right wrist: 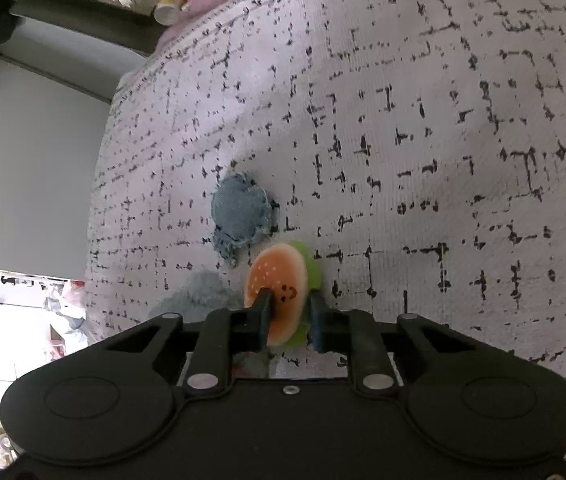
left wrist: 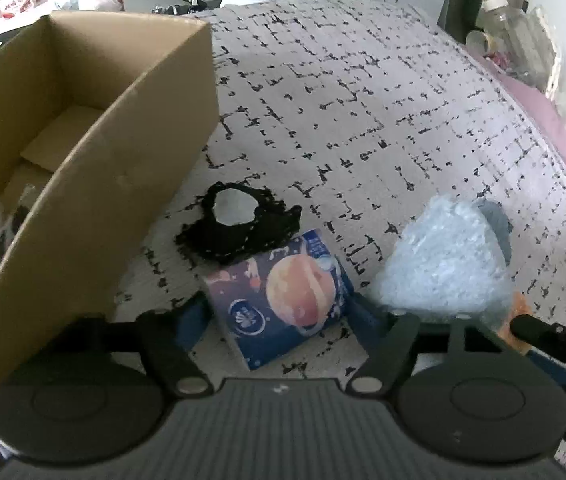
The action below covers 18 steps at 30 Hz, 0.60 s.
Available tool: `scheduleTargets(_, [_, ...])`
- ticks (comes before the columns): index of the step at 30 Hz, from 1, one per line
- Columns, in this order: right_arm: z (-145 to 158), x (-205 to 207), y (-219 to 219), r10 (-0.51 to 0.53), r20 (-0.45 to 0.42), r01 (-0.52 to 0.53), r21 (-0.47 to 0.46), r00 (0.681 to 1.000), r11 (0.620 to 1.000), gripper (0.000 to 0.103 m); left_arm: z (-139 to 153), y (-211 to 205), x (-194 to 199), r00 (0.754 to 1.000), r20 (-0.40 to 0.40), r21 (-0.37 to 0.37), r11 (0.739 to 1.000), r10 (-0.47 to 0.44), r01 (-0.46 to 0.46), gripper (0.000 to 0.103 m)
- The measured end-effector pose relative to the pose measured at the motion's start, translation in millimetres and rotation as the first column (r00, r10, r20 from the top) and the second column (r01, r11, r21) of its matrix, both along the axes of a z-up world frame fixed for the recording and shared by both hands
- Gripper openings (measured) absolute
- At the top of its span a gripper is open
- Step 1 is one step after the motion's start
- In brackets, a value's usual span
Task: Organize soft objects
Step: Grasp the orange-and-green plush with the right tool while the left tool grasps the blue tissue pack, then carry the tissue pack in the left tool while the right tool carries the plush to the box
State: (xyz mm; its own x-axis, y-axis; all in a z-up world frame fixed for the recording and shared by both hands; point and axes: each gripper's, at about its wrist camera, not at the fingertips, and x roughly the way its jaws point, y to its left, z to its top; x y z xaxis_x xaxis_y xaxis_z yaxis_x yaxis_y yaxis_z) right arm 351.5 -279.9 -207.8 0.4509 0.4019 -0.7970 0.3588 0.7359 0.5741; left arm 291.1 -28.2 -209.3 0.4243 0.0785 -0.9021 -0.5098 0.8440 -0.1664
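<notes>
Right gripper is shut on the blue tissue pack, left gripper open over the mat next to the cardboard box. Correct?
Not quite. The right gripper is shut on the burger-shaped soft toy, as the right wrist view shows. The blue tissue pack lies free on the mat between the open left gripper's fingers, next to the cardboard box.

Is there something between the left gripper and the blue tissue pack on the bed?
Nothing visible. The left gripper is open, with the tissue pack already between its fingers; a black lace piece lies just beyond the pack.
</notes>
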Motion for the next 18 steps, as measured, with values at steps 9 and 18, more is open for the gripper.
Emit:
scheduleTargets(9, [16,-17,-3,0.007,0.072,-0.008,0.019,0.997,1.000,0.017,16,6,-33,0.999,0.023,-0.026,0.999,0.023,-0.022,0.054])
scheduleTargets(18, [34,-36,-1,0.043,0.145,-0.049,0.040,0.988,0.998,0.017,46,5,-64,0.994,0.104,-0.049,0.998,0.033,-0.028,0.045])
